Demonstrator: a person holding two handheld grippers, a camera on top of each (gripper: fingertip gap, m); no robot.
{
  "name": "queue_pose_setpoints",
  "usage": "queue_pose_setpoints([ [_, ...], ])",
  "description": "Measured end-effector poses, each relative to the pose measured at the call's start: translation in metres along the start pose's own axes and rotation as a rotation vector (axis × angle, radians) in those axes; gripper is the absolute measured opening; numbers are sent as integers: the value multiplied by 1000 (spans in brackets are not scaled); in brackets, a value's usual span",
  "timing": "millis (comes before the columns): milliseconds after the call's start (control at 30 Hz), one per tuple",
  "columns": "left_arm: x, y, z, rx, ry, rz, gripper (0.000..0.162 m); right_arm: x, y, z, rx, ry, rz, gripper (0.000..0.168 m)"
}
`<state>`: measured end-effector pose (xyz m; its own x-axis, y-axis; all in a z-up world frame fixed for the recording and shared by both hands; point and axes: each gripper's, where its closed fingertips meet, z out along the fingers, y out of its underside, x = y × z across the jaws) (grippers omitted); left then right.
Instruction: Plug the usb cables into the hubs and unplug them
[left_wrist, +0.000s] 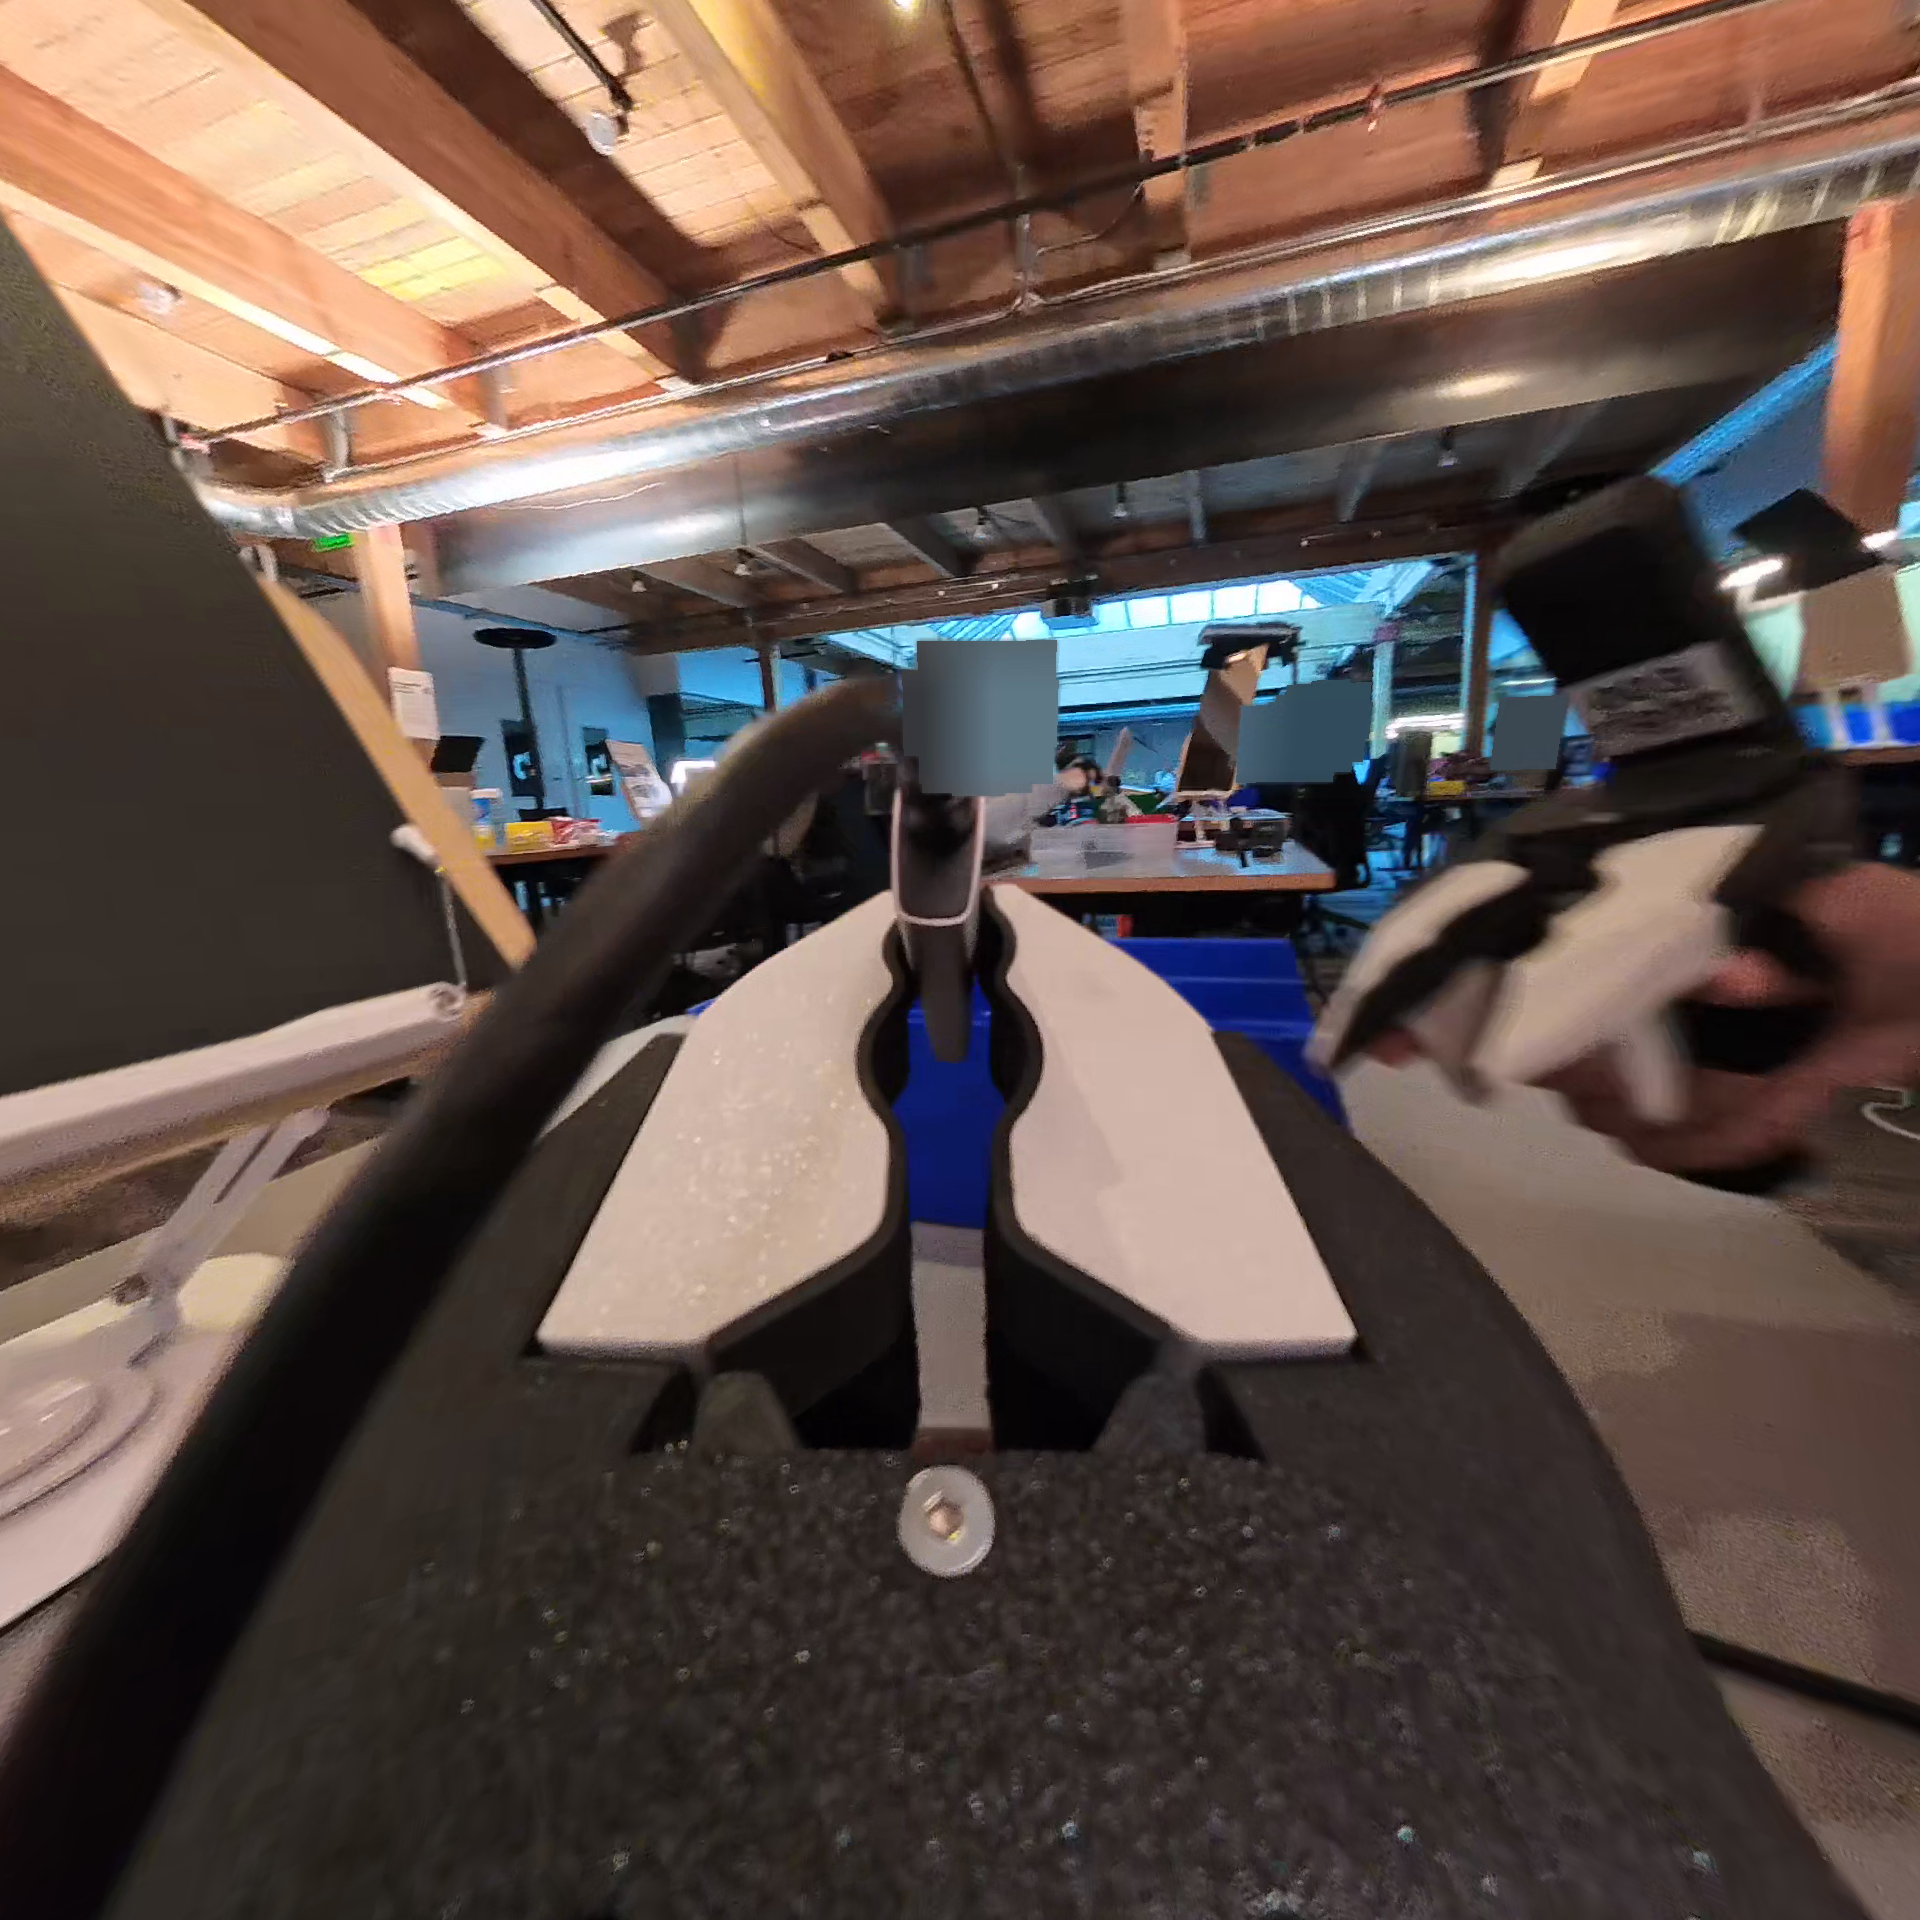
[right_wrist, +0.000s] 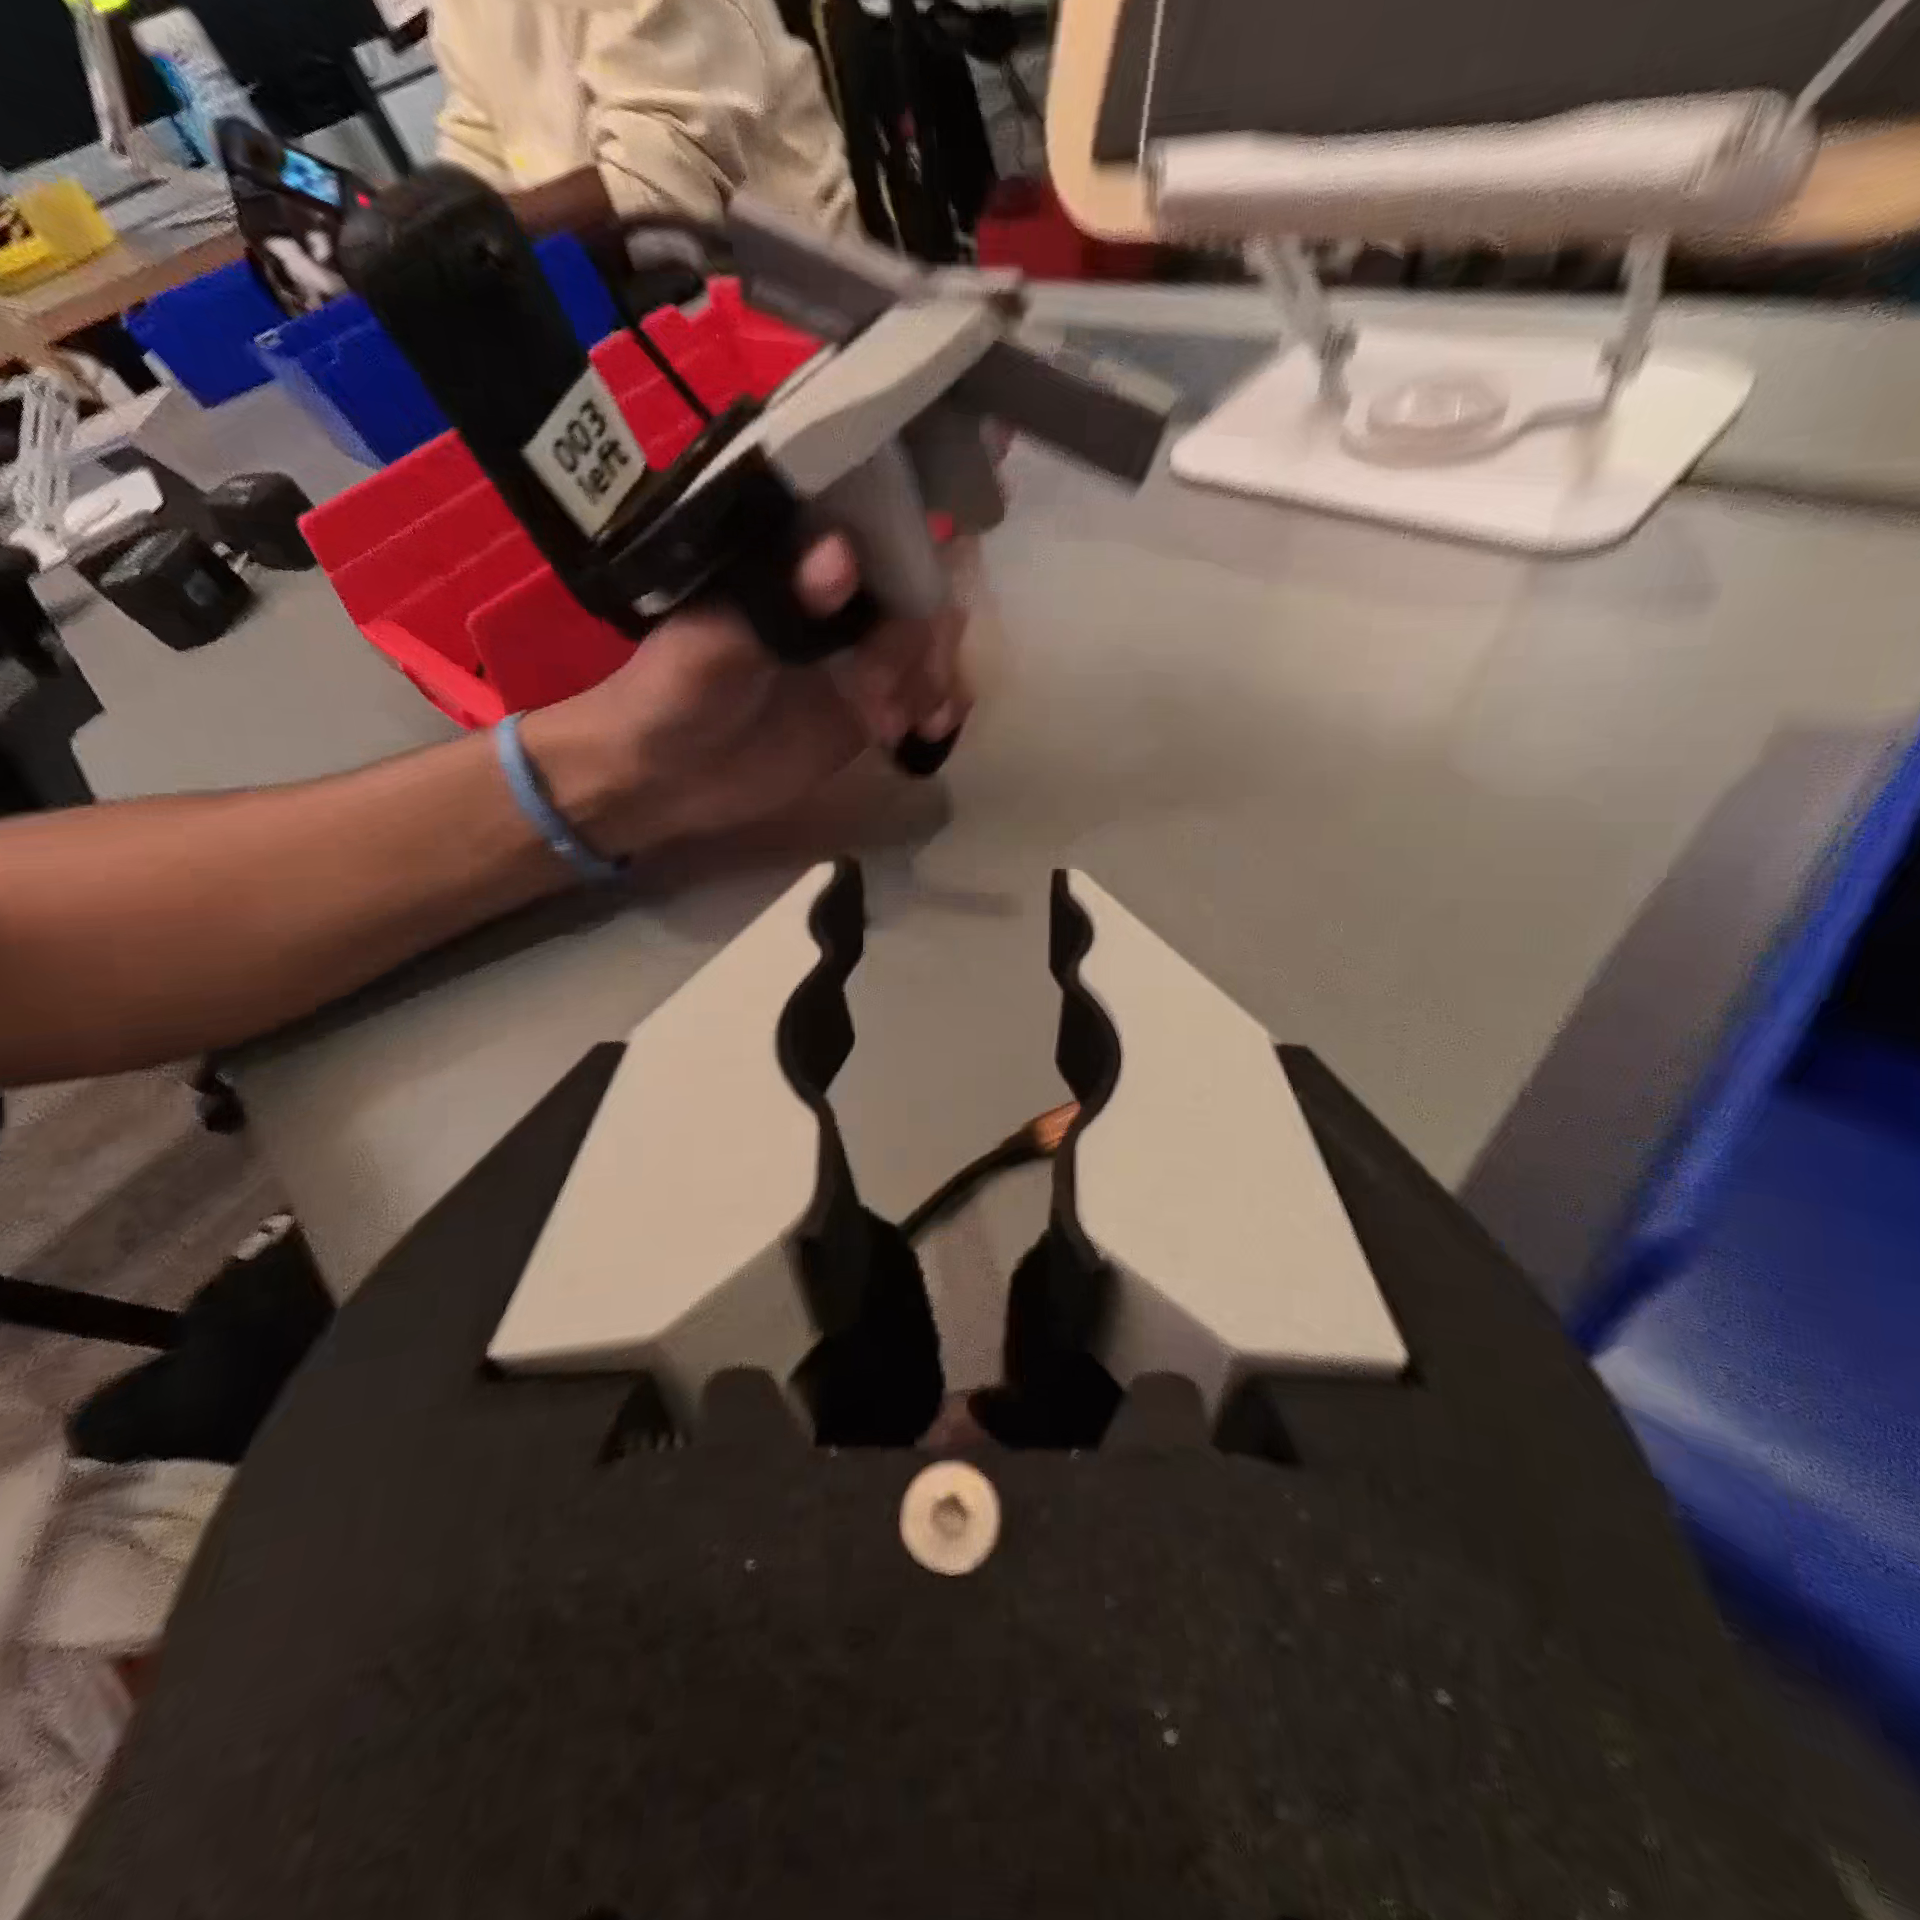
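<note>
Slim dark piece with a pale silver edge (left_wrist: 938, 935), upright, pinched near the tips of the left gripper (left_wrist: 940, 920); tongs pressed almost together on it, only the thin piece between the pads. Joined at its top to a thick black curved band (left_wrist: 540, 1039) arching down towards the lower left. Held above the grey tabletop (right_wrist: 1299, 779), in front of a blue plastic bin (left_wrist: 1226, 977); bin's contents hidden behind the white fingers.

Right gripper (right_wrist: 956, 894) hanging low over the same tabletop, tongs spread wide, gripping nothing. Seen through the gap, lying on the table: a thin dark cord with a coppery end (right_wrist: 1039, 1127).

Left gripper's handle gripped by a hand (right_wrist: 727, 717) with a light blue wristband (right_wrist: 540, 800). Behind that hand, a red plastic bin with upright dividers (right_wrist: 499, 540); whether anything lies in its compartments, cannot tell. Farther back, two blue plastic bins (right_wrist: 343, 384), contents likewise unclear. Another blue bin (right_wrist: 1766, 1143) just beside the right gripper, interior in shadow.

At the far side of the table, a white stand with a horizontal bar on two legs (right_wrist: 1455, 436), a shallow round dish moulded in its base.
</note>
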<state>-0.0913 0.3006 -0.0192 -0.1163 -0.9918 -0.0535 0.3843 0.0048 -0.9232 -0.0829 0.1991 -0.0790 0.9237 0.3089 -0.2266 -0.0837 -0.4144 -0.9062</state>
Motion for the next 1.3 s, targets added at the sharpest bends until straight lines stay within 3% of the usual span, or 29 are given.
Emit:
queue_pose_setpoints([
  [67,-7,12,1,-20,1,7,10,-5,34,8,-87,111,-15,30],
  [133,-7,21,1,-45,9,28,10,26,59,1,-148,366,-46,29],
  [267,1,31,-2,-73,24,37,9,25,95,12,-225,390,161,29],
  [533,12,31,0,-67,60,6,9,27,109,33,-335,583,49,19],
  [800,17,31,0,-65,89,10,9,30,102,28,-358,436,-80,5],
  [1067,29,41,2,-118,119,152,9,20,13,-1,-173,108,-10,5],
  [1300,50,54,4,-185,161,394,9,1,-12,0,-279,-116,-94,5],
])
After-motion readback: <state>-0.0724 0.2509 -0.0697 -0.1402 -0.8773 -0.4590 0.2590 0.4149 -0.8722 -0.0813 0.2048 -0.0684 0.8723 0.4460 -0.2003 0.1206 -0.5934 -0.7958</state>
